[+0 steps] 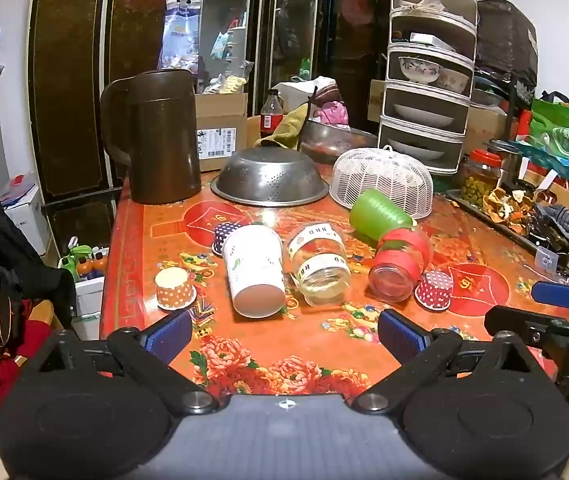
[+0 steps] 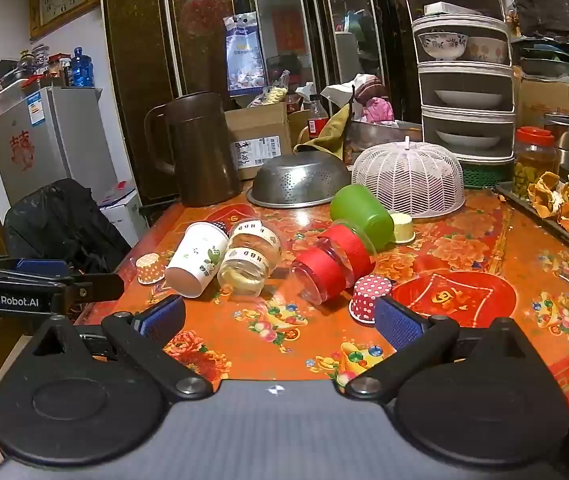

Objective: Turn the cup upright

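Nearest the table's near edge, the left gripper [image 1: 284,336] and right gripper [image 2: 280,320] both stand wide open and empty. Ahead of the left gripper lies the white paper cup [image 1: 253,270] on its side, long axis running near to far, one end facing the camera; judged nearer the left hand. Beside it on the right lie a clear jar [image 1: 320,266] and red-banded jar [image 1: 398,266], then a green cup [image 1: 378,214]. Only the right wrist view shows a yellow cup [image 2: 402,227] behind it.
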